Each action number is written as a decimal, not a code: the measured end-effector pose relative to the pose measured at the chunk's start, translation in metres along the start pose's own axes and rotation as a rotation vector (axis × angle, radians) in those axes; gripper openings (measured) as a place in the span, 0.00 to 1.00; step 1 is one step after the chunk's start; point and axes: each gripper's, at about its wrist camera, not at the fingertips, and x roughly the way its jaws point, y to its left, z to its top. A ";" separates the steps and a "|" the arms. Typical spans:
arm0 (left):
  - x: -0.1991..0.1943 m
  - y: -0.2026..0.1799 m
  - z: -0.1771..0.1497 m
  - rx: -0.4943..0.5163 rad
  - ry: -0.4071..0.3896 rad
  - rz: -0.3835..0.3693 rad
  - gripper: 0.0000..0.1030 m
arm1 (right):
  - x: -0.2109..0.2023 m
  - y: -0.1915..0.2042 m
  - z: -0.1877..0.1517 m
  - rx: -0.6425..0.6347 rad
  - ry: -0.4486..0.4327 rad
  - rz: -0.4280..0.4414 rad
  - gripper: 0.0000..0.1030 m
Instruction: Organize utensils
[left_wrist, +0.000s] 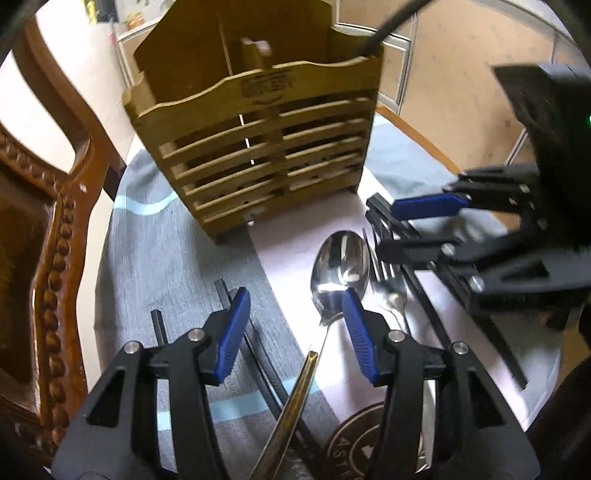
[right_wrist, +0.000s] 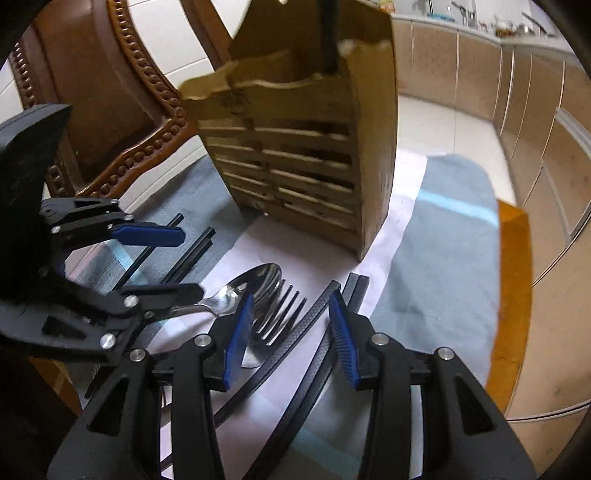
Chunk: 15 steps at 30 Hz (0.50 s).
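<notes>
Kitchen w/ pale floor tiles and beige cabinets (right_wrist: 480, 74) ran behind a round table (right_wrist: 513, 295) covered by a grey cloth w/ light-blue stripes (left_wrist: 162, 258) and a white paper sheet (right_wrist: 325, 251). Carved brown wooden chair (left_wrist: 48, 229) stood at the table's far-left edge. Slatted light-wood utensil holder (left_wrist: 258, 147) stood upright near the far edge of the tabletop, half on the paper, w/ a black handle (left_wrist: 388, 29) sticking up from its right compartment.

On the paper in front of the holder lay a shiny steel spoon (left_wrist: 341, 266), bowl toward the holder, and just beside it on the right a steel fork (right_wrist: 280, 314), tines pointing the same way. Black chopsticks (right_wrist: 314, 325) lay right of the fork; another black pair (left_wrist: 258, 350) lay left of the spoon on the cloth.

Left gripper (left_wrist: 295, 325), black w/ blue pads, was apart at the jaws; nothing pressed btwn the pads. A thin brass-coloured stick (left_wrist: 295, 398) ran up btwn its fingers, free of both pads; spoon's neck sat by the right pad, contact unclear.

Right gripper (right_wrist: 291, 332) was also parted, hovering above fork tines and one chopstick, pads not squeezing either.
</notes>
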 end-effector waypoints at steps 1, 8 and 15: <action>0.001 -0.004 -0.003 0.006 0.001 0.006 0.50 | 0.002 -0.002 0.001 0.014 -0.001 0.028 0.42; 0.008 -0.004 -0.008 -0.010 0.012 -0.041 0.50 | 0.015 -0.007 0.002 0.080 0.050 0.123 0.26; 0.032 0.007 0.000 -0.048 0.036 -0.086 0.50 | 0.004 -0.004 0.003 0.112 0.057 0.252 0.03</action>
